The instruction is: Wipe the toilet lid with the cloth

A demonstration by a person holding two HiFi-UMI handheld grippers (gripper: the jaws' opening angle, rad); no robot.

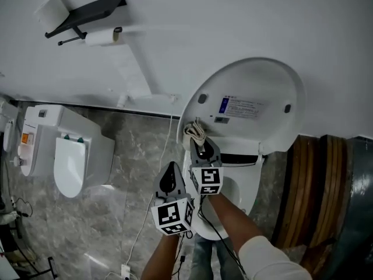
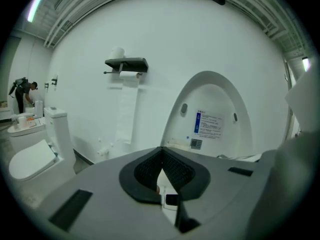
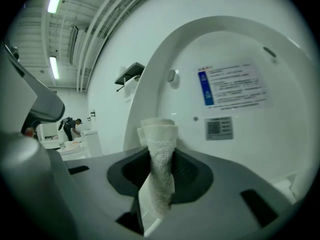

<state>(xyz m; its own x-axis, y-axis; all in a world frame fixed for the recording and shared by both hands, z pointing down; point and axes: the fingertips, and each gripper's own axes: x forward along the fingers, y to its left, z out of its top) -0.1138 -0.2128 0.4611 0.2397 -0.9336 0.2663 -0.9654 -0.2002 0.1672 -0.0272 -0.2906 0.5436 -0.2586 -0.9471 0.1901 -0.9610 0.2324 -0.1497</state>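
Grips a bunched white terry cloth [image 3: 159,134] between the jaws of the right gripper [image 3: 161,156], top of the cloth poking up past the pads, tail hanging below them. Points that gripper at the underside of the raised white toilet lid [image 3: 270,144], toward its lower left part, below and left of a blue-and-white label [image 3: 232,86]; contact between cloth and lid impossible to tell. Holds the left gripper [image 1: 171,165] just beside the right one, lower and to its left in the head view, jaws pressed together on nothing, aimed at the lid's left edge and the white wall. Leaves, well apart to the left, a dark shelf [image 1: 87,13] with a toilet paper roll [image 1: 102,37] under it, and a second toilet [image 1: 70,156] on the grey floor.
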